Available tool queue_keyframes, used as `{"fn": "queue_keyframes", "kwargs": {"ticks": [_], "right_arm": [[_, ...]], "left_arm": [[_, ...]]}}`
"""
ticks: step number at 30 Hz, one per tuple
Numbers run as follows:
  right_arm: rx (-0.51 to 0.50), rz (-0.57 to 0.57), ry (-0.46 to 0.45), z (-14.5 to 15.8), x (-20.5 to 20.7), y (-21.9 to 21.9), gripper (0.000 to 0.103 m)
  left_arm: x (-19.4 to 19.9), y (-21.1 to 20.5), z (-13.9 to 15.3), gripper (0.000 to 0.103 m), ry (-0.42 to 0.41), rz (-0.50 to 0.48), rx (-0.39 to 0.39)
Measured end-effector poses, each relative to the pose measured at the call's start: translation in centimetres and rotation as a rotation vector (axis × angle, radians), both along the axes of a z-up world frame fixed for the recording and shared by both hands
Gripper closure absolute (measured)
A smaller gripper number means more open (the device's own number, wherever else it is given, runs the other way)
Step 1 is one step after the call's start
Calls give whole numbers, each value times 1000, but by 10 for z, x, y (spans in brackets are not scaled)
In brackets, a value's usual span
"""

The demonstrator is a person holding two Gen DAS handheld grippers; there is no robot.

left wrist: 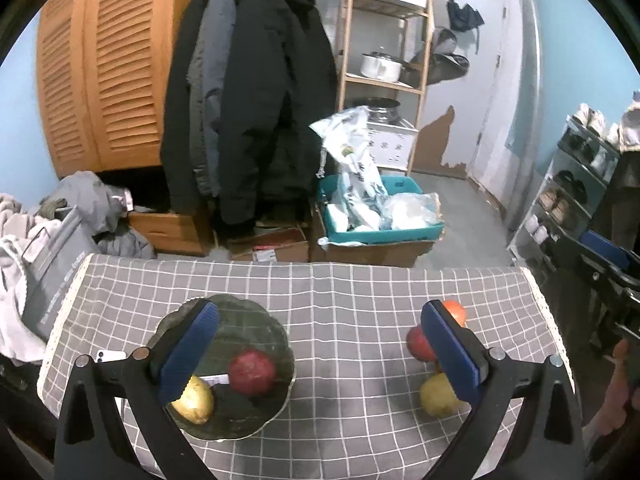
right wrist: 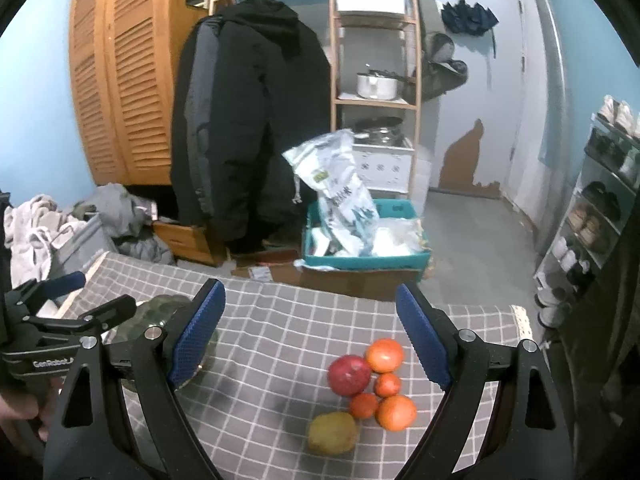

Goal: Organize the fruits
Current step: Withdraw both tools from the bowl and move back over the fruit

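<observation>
The grey checked tablecloth carries everything. The dark scalloped glass plate, holding a red apple and yellow pear, lies beneath the left gripper, whose jaws stand wide and empty. The right gripper, spread wide and empty, hovers behind the loose fruit pile. The round waxy red apple there looks firm and likely to roll: grasp across its widest middle.

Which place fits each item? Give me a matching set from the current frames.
Things:
1. yellow-green fruit
2. large orange round fruit
3. white phone
4. open left claw

Places:
A. bare checked cloth, in the fruit cluster
B. dark glass plate
C. above the table, holding nothing
D. cloth beside the plate

Pairs: 1-B, 2-A, 3-D, 4-C
</observation>
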State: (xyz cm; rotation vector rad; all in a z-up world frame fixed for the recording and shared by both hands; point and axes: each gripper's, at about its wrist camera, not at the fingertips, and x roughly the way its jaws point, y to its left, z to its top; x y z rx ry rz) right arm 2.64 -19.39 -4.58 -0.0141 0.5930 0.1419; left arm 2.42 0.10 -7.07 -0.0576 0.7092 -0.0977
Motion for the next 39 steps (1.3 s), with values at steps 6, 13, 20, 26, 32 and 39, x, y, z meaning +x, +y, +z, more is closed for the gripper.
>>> {"fn": "queue_keyframes", "kwargs": {"ticks": [6,13,20,26,32,39], "right_arm": [[-3,-45,42,-13,0,-27,16],[-5,-103,121,-39,4,-59,16],[-14,-149,230,-78,14,-84,16],[2,-171,325,-115,21,-101,16],[14,-181,424,-150,28,-112,16],[7,-166,562,-201,42,-115,16]], "left_arm": [[9,-30,-17,1,52,-69,-1],[21,-68,-50,1,147,-141,-12],[35,-92,-90,1,241,-151,32],[44,-106,-113,1,292,-156,57],[51,-120,-142,1,346,-167,90],[60,-129,-174,1,424,-174,92]]}}
